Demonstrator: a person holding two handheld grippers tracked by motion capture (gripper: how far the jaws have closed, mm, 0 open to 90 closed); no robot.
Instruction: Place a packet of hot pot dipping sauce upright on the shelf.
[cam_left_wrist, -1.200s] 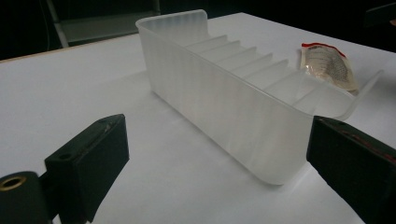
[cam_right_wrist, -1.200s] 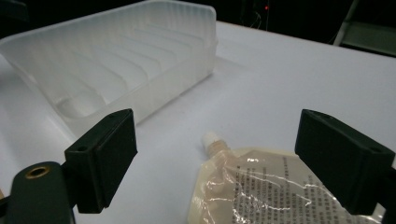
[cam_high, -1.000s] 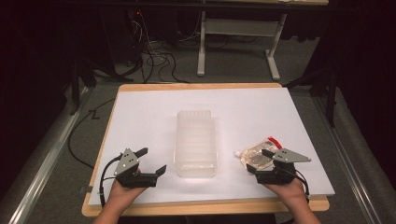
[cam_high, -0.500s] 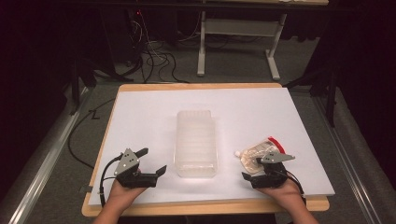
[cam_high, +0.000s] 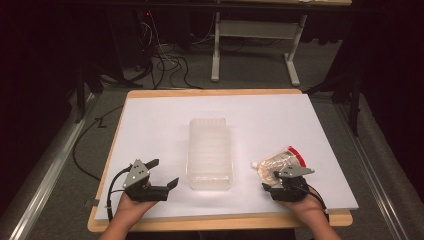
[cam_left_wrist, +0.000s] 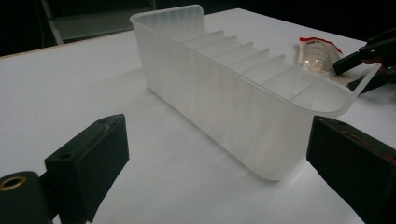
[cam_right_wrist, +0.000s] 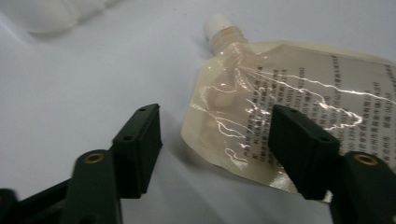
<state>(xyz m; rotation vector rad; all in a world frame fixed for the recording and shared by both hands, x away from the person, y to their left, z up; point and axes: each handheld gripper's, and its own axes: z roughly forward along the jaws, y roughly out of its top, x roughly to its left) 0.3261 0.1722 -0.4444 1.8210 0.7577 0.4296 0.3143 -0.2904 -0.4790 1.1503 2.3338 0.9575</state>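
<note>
A clear ribbed plastic bin (cam_high: 210, 153) stands lengthwise at the table's middle; its near wall (cam_left_wrist: 224, 107) fills the left gripper view. A beige spouted pouch (cam_high: 280, 162) with a white cap and red top edge lies flat to the bin's right. My right gripper (cam_high: 270, 181) is open at the pouch's near edge, and in the right gripper view the jaws straddle the pouch's corner (cam_right_wrist: 247, 116) without closing on it. My left gripper (cam_high: 164, 173) rests open on the white surface left of the bin, holding nothing.
A white sheet (cam_high: 165, 120) covers the wooden table (cam_high: 215, 92). Beyond the far edge are a desk frame (cam_high: 255, 45) and floor cables (cam_high: 160, 60). The person's hands come in at the bottom.
The right gripper has slid back toward the near edge and tipped down at the pouch's near corner. The left gripper and bin have stayed put.
</note>
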